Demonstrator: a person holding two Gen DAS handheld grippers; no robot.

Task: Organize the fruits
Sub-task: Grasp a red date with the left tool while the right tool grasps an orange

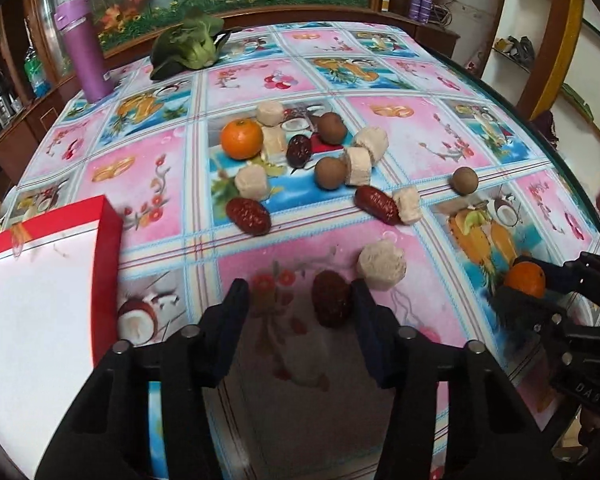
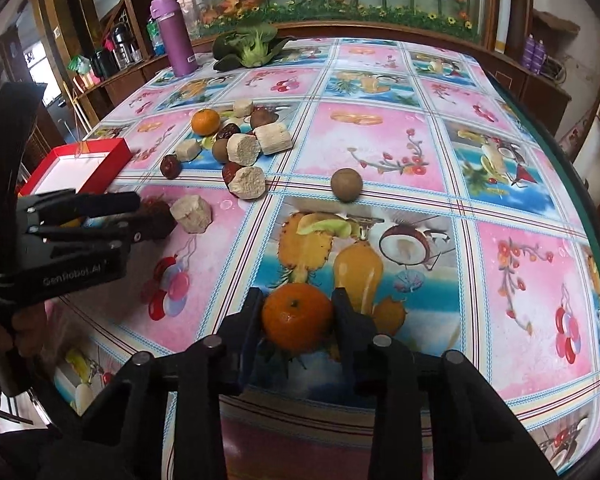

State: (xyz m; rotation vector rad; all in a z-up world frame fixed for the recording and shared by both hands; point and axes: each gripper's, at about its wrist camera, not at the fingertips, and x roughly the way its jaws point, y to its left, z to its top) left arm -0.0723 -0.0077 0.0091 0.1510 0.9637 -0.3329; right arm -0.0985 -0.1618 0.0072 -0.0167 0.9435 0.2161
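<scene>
My left gripper point(image 1: 300, 300) is black plastic with two flat, dark blue-black fingers point(image 1: 236, 308) and round silver screws on top. My right gripper point(image 2: 296, 312) looks the same. White letters on the left one's side say GenRobot.AI.

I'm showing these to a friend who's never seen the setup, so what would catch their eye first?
Probably the orange gripped between the right gripper's fingers near the table's front edge, over the loud fruit-print tablecloth. Next, the jumble of red dates, brown fruits, pale chunks and a second orange mid-table. The left gripper stands open around a red date, beside the red box.
</scene>
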